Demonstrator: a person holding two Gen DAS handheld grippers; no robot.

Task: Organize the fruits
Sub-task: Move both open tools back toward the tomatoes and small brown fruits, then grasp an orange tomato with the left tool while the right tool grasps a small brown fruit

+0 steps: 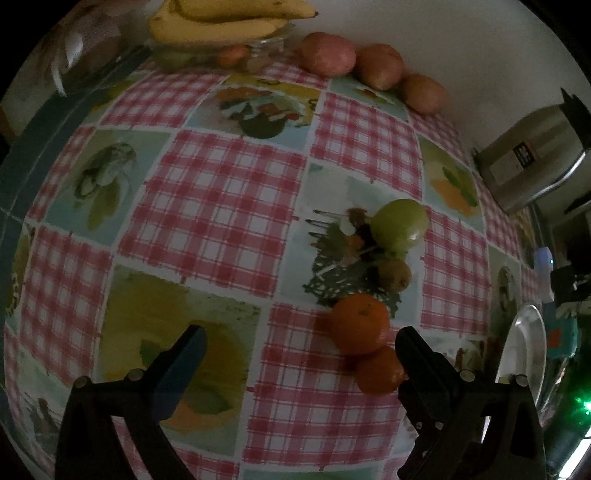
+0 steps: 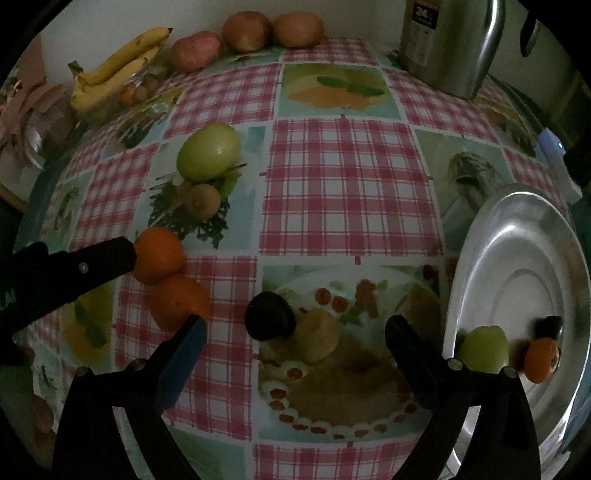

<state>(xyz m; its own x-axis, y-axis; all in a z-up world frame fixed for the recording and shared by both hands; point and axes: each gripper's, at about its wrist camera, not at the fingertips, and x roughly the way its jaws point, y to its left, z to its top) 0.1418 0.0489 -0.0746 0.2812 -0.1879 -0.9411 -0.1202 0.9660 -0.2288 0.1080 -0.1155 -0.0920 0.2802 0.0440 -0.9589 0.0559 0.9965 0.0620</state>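
Two oranges lie touching on the checked tablecloth, just inside the right finger of my open left gripper. In the right wrist view a left gripper finger rests against the farther orange. Beyond them sit a green apple and a kiwi. My right gripper is open over a dark round fruit, which sits just ahead of its fingertips. A steel plate at the right seems to hold a green fruit, an orange and a dark fruit.
Along the far wall stand three reddish fruits and a glass bowl with bananas. A steel kettle occupies the far right corner. The table's left edge drops away.
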